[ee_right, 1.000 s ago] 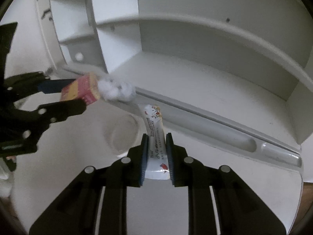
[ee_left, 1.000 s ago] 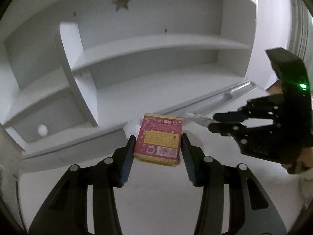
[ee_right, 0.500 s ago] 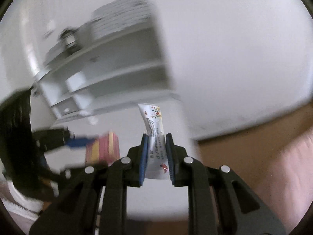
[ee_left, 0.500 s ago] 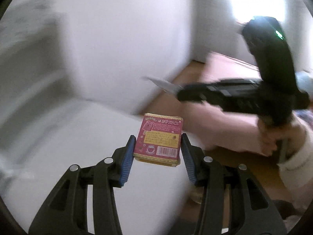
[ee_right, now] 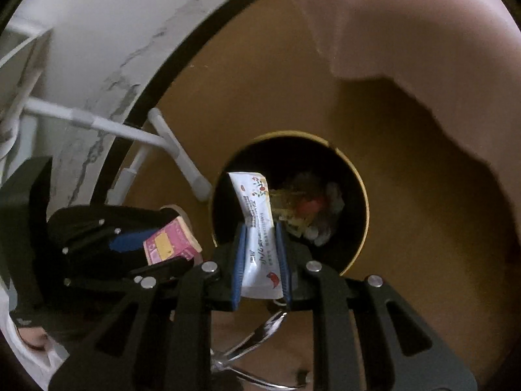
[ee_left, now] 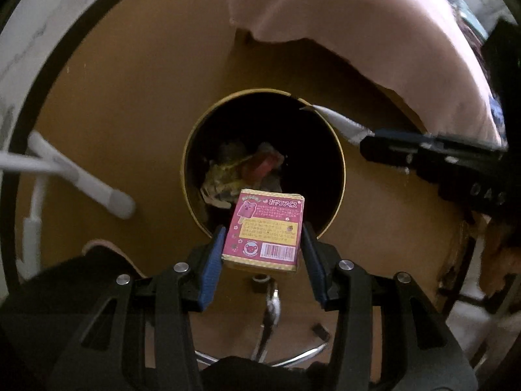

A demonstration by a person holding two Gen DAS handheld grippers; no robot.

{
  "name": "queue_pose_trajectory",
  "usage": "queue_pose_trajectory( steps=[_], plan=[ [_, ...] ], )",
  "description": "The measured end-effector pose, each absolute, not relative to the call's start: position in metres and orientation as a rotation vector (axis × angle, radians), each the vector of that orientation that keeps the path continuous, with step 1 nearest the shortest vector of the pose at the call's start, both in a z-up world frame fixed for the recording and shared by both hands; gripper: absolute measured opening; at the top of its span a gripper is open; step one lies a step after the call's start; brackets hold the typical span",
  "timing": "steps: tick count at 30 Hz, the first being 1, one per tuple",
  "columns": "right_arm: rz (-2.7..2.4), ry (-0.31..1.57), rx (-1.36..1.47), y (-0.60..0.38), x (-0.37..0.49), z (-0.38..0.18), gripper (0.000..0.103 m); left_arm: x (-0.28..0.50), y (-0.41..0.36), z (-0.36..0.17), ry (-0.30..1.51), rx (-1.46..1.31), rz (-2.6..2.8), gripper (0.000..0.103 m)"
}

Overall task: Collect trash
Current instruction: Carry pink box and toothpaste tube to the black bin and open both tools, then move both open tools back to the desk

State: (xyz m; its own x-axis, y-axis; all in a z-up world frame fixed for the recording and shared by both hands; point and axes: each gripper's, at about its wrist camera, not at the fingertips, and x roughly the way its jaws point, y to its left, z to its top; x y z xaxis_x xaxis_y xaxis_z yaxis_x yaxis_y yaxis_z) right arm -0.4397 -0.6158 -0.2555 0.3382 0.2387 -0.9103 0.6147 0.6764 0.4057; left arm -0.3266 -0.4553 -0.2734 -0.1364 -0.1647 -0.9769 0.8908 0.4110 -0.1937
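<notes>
My left gripper (ee_left: 263,244) is shut on a small pink snack box (ee_left: 265,229), held over the near rim of a round black bin (ee_left: 338,150) with a gold edge. The bin holds crumpled wrappers (ee_left: 241,169). My right gripper (ee_right: 260,244) is shut on a white sachet (ee_right: 259,228) that pokes up over the bin's left rim (ee_right: 216,202). In the left wrist view the right gripper (ee_left: 364,143) comes in from the right with the sachet tip (ee_left: 332,119) above the bin's far edge. In the right wrist view the left gripper (ee_right: 143,251) with the pink box (ee_right: 169,244) is at the left.
The bin stands on a brown wooden floor (ee_left: 130,97). A pink cloth (ee_left: 374,26) lies beyond it. White metal furniture legs (ee_left: 81,179) stand to the left, under a white table edge (ee_right: 97,32). A chrome chair base (ee_left: 270,309) is right below the grippers.
Both grippers swung away from the white shelf and tilted down. They now point at the floor over the bin, each keeping its piece of trash.
</notes>
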Motion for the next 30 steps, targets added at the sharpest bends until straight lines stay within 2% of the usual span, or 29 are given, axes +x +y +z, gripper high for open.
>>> queue_pose_trajectory(
  steps=[7,8,9,10,11,15,18,24,30],
  plan=[
    [-0.294,1.199,0.901,-0.619,-0.450,-0.261,0.019,-0.348,-0.471,-0.268,1.400,0.661,-1.103,0.046],
    [-0.303,1.193,0.903,-0.620,-0.448,-0.259,0.029,-0.348,-0.473,-0.268,1.399,0.657,-1.111,0.052],
    [-0.312,1.193,0.901,-0.623,-0.450,-0.258,0.045,-0.349,-0.476,-0.269,1.404,0.646,-1.119,0.066],
    [-0.333,1.199,0.888,-0.626,-0.452,-0.255,0.086,-0.350,-0.476,-0.270,1.407,0.628,-1.120,0.097],
    [-0.364,1.204,0.865,-0.628,-0.450,-0.250,0.097,-0.351,-0.475,-0.267,1.386,0.597,-1.128,0.097],
    [-0.438,1.175,0.830,-0.651,-0.456,-0.225,0.097,-0.355,-0.473,-0.251,1.293,0.600,-1.160,0.097],
    [-0.589,1.087,0.747,-0.661,-0.467,-0.186,0.097,-0.369,-0.465,-0.211,1.118,0.637,-1.195,0.097],
    [-0.727,0.768,0.515,-0.646,-0.468,-0.079,0.097,-0.387,-0.416,-0.069,0.747,0.452,-1.337,0.097],
    [-0.591,0.602,0.390,-0.589,-0.411,-0.003,0.097,-0.340,-0.295,0.045,0.501,0.261,-1.079,0.097]
  ],
)
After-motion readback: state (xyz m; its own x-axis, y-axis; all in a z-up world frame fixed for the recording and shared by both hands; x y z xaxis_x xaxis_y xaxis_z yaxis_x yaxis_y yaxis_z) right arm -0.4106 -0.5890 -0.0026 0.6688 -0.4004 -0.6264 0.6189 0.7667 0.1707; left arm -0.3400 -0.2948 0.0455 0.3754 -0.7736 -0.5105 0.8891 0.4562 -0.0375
